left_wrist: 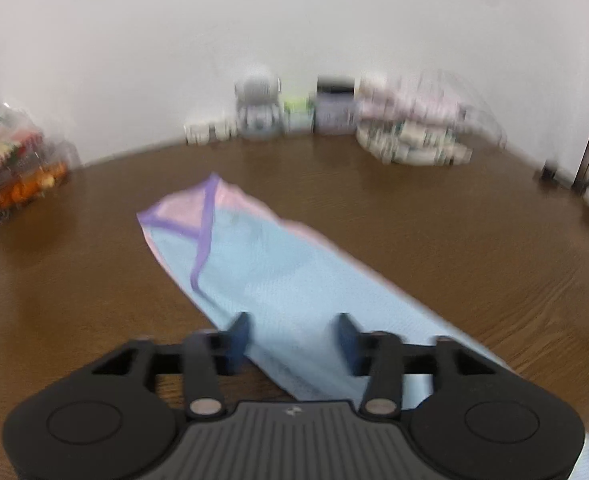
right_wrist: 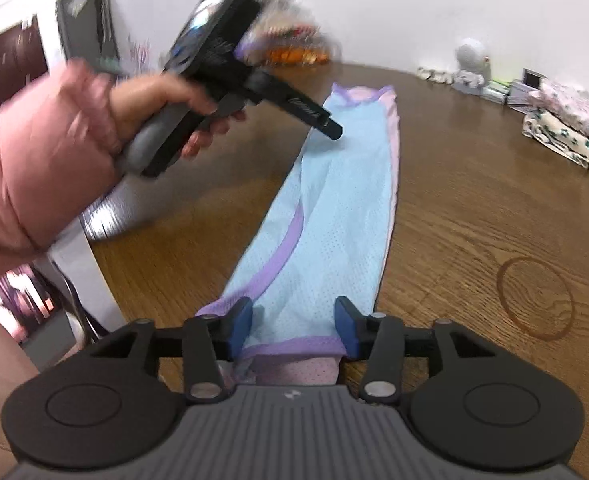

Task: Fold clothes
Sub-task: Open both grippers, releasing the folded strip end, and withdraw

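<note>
A light blue mesh garment with pink sides and purple trim lies folded into a long strip on the brown wooden table. My left gripper is open, hovering over the strip's near part. In the right wrist view the same garment stretches away from me. My right gripper is open over its purple-trimmed near end. The left gripper shows there too, held in a hand above the strip's far half.
Folded patterned clothes and small boxes stand along the table's far edge by the white wall. A bag of snacks sits at the left. A ring stain marks the table. The table's left edge is close.
</note>
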A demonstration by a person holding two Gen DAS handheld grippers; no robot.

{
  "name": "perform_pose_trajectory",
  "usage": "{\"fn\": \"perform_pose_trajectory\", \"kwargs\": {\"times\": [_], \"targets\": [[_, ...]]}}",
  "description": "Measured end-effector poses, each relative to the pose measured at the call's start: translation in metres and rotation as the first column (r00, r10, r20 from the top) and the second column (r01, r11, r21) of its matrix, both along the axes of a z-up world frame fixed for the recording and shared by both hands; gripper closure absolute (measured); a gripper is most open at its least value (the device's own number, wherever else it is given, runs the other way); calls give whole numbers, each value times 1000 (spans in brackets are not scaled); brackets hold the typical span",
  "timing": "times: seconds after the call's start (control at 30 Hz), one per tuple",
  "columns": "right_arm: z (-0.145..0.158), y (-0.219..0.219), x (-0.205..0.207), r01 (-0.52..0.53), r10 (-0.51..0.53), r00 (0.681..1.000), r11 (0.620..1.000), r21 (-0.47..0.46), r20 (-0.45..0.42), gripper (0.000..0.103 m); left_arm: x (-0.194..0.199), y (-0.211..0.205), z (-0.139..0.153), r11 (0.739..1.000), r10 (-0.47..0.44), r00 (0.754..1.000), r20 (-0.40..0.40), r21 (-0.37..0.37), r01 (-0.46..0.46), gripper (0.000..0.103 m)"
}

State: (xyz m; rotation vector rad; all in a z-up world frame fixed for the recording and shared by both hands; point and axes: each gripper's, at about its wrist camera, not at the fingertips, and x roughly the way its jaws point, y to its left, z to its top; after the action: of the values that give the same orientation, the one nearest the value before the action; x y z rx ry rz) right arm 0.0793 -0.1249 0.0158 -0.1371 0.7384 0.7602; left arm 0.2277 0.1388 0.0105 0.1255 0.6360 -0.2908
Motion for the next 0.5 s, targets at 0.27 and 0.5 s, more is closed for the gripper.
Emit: {"fn": "perform_pose_trajectory", "kwargs": {"times": [0.27, 0.5], "targets": [[15, -36, -28, 83, -88, 995, 992, 91, 51, 0, -129, -12, 33, 997, -64, 983, 174, -26, 69, 0], [-2, -50, -38, 160, -159, 987, 976, 150, -18, 0, -219, -45, 1, 997, -59, 985, 164, -34, 65, 0]]}}
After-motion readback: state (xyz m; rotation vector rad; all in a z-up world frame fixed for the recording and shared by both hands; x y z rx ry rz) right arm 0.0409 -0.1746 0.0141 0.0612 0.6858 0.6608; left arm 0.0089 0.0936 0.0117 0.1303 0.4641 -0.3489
